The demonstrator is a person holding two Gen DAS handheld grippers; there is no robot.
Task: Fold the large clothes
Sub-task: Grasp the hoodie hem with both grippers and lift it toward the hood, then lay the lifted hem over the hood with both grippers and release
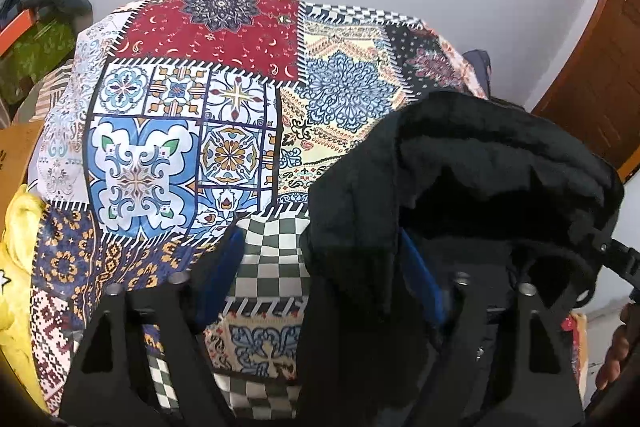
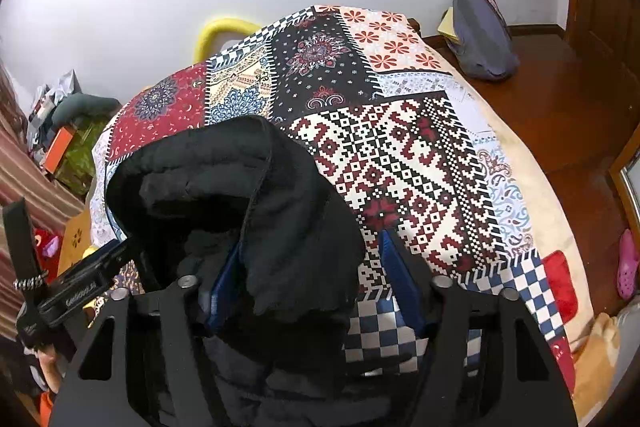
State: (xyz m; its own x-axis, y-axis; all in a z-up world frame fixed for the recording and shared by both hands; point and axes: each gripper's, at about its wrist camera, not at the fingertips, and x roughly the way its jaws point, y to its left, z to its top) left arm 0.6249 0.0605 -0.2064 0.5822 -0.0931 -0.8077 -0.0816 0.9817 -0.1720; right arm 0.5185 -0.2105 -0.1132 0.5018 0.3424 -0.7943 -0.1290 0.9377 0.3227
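A black padded jacket [image 1: 460, 167] lies bunched on a bed with a patchwork cover [image 1: 200, 107]. In the left wrist view my left gripper [image 1: 320, 267] is open, its blue-padded fingers [image 1: 218, 267] wide apart; the jacket drapes over the right finger. In the right wrist view the jacket [image 2: 240, 187] covers the left finger of my right gripper [image 2: 308, 275], which is also open; the right finger [image 2: 396, 275] lies bare on the cover [image 2: 400, 155]. The left gripper's body shows at the left edge there.
A yellow bed rail [image 2: 216, 35] stands at the bed's far end by the white wall. A grey bag [image 2: 480, 31] lies on the wooden floor to the right. Boxes and clutter [image 2: 68, 139] sit to the left. Yellow fabric [image 1: 16, 267] is at the bed's left edge.
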